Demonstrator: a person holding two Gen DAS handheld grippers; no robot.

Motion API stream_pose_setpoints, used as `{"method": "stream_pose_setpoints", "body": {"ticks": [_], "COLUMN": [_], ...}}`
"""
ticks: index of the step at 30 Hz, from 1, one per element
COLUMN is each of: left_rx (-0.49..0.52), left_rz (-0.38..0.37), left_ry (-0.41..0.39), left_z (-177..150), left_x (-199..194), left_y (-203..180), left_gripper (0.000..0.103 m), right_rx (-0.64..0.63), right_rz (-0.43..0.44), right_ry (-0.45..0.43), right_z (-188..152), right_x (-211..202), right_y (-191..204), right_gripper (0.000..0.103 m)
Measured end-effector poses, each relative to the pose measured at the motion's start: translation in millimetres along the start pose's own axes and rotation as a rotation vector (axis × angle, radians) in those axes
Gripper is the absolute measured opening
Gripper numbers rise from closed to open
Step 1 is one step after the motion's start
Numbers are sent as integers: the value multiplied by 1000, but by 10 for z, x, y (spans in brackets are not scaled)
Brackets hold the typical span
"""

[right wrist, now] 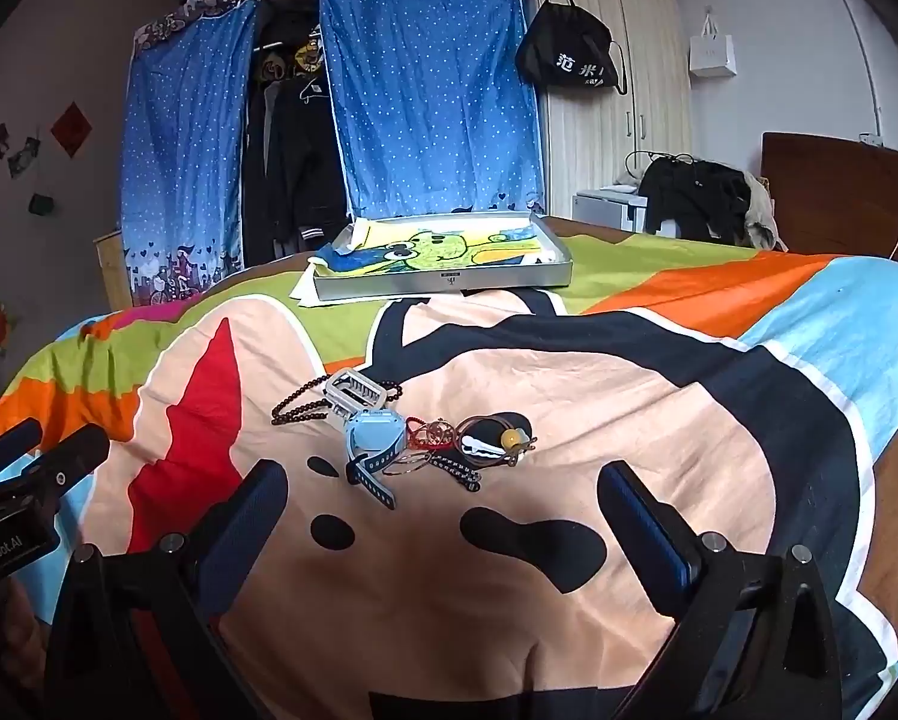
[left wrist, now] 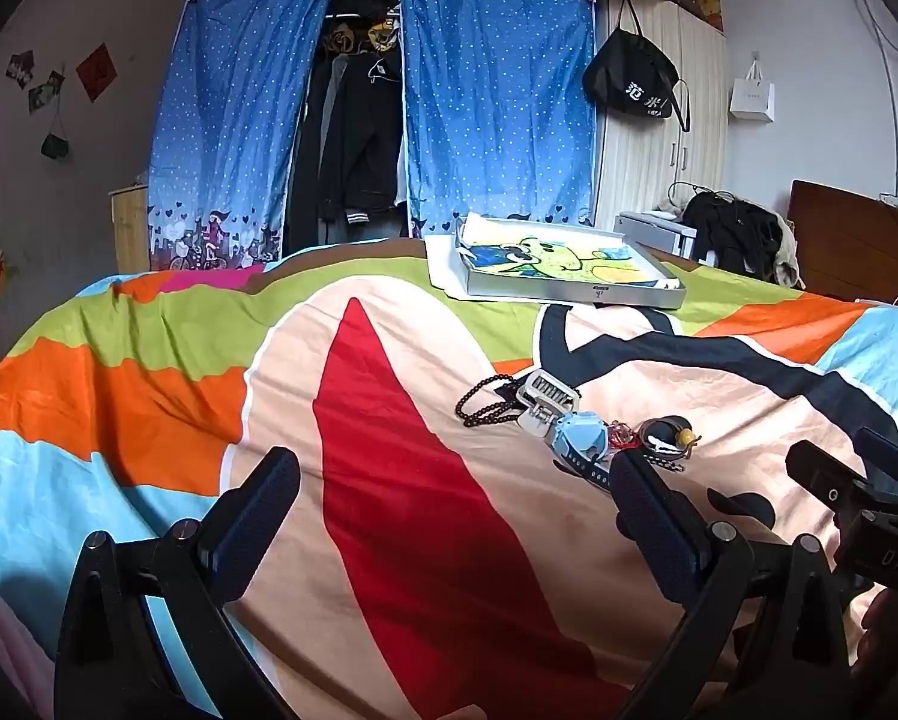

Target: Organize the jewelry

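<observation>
Both your left tongs (left wrist: 455, 480) and right tongs (right wrist: 443, 492) gape empty above the jewelry pile (right wrist: 401, 432) on the bed (right wrist: 569, 372).

1. A jewelry pile (right wrist: 401, 438) lies mid-bed (right wrist: 629, 396).
2. Behind it, a tray (right wrist: 449, 279) sits on the bed.
3. A wardrobe (right wrist: 329, 120) stands behind the bed.
4. A bead string (right wrist: 302, 405) lies leftmost in the pile.

Soft, even daylight is filling both views, with no glare showing. The bedspread (right wrist: 569, 396) is reading bright and saturated, while the open wardrobe (left wrist: 359, 138) interior is staying dark. Faint shadows are falling under the jewelry pile (right wrist: 407, 438). Fisheye distortion is bending the walls, and black vignetting is cutting all 4 corners. Near edges are looking slightly soft.
</observation>
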State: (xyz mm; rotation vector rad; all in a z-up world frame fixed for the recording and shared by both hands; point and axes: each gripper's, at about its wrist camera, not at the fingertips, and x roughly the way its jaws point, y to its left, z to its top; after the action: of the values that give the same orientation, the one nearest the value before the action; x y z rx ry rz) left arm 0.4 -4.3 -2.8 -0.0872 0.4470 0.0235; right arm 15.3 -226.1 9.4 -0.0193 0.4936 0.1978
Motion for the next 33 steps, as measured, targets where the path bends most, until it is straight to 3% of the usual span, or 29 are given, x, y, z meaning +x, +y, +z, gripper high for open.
{"method": "stream_pose_setpoints", "body": {"ticks": [33], "left_rx": [5], "left_rz": [0], "left_ry": [-4], "left_z": [-2], "left_x": [-14], "left_y": [-21], "left_gripper": [101], "right_rx": [12], "right_rz": [9], "right_ry": [5], "right_z": [-32], "right_x": [3], "right_y": [-28], "right_gripper": [103]}}
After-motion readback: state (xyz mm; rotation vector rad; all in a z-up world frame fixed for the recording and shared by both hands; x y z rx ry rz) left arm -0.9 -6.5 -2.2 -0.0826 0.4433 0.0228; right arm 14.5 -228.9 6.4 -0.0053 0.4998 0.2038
